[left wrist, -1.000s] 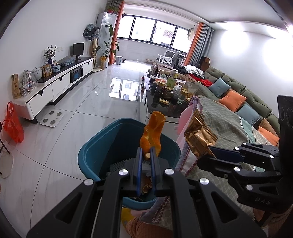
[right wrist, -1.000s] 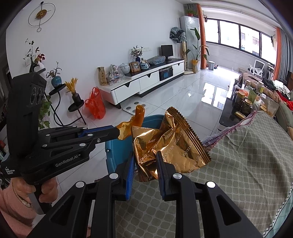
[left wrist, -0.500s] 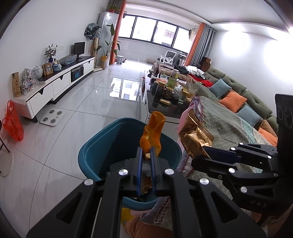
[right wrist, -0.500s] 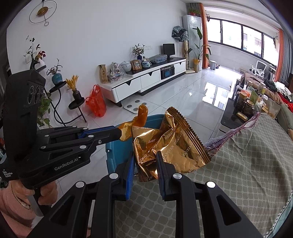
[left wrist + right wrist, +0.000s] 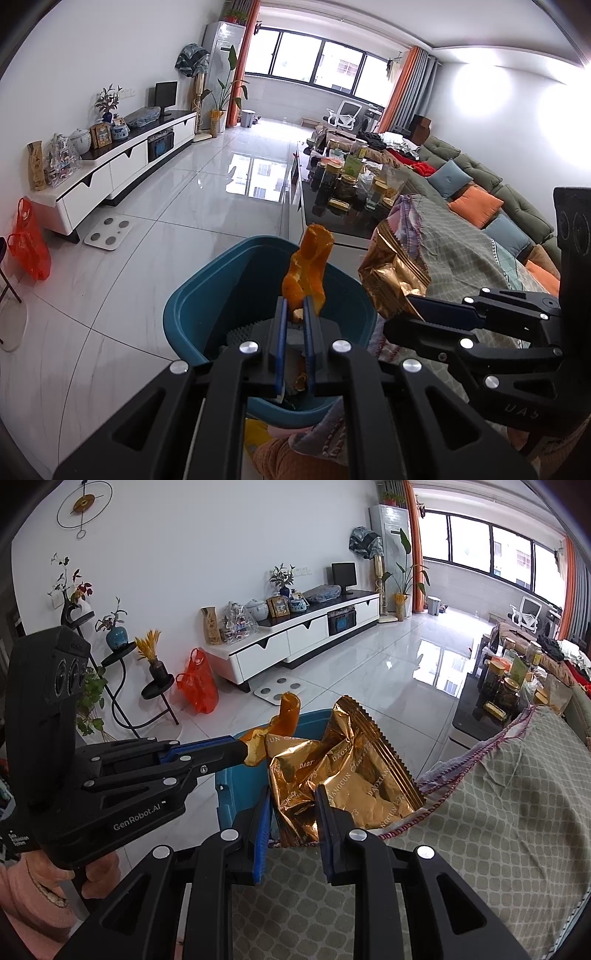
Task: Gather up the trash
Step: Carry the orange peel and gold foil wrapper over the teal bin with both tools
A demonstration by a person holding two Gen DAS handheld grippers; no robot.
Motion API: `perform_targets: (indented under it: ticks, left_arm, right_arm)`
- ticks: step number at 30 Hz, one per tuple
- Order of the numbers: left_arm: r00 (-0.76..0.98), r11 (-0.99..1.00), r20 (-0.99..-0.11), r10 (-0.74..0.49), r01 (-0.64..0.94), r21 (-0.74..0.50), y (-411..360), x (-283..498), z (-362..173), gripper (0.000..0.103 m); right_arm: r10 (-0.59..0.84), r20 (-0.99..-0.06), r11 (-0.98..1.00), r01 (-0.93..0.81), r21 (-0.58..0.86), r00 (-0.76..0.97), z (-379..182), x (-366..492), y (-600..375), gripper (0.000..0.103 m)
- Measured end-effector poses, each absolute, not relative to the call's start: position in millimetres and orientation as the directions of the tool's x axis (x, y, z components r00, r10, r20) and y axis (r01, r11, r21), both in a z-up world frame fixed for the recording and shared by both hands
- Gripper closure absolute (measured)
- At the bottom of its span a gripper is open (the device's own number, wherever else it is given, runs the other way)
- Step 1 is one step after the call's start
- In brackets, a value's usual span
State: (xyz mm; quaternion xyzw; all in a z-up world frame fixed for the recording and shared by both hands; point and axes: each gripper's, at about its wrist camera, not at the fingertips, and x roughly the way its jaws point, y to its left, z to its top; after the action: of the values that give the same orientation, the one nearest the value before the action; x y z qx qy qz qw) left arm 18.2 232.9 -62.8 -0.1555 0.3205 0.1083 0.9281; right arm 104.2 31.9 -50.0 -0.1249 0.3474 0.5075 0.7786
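Observation:
A piece of orange peel (image 5: 308,269) stands up from my left gripper (image 5: 295,306), which is shut on it right over the open teal bin (image 5: 207,306). To its right, my right gripper (image 5: 417,302) is shut on a crumpled gold snack wrapper (image 5: 391,269), held at the bin's right rim. The right wrist view shows the gold wrapper (image 5: 343,771) pinched in the right gripper (image 5: 293,794) above the cloth's edge. There the left gripper (image 5: 242,751) reaches in from the left with the peel (image 5: 286,716) over the bin (image 5: 236,786).
A green patterned cloth (image 5: 480,812) covers the surface at the right of the bin. Behind it stands a dark coffee table (image 5: 343,221) crowded with jars. A white TV cabinet (image 5: 122,170), a floor scale (image 5: 107,234) and a red bag (image 5: 29,243) line the left wall.
The right gripper with the gold wrapper has edged slightly left, closer to the bin. The left gripper and the peel have stayed where they were.

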Motion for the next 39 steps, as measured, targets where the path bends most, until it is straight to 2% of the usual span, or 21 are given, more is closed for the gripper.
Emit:
perform_targets:
  ticks: [39]
  left_arm:
    - [0.738, 0.902, -0.669, 0.092, -0.346, -0.257, 247.0, 33.2, -78.0, 0.093]
  right_arm:
    - [0.674, -0.727, 0.424, -0.875, 0.232, 0.133, -65.0, 118.7, 73.1, 0.077]
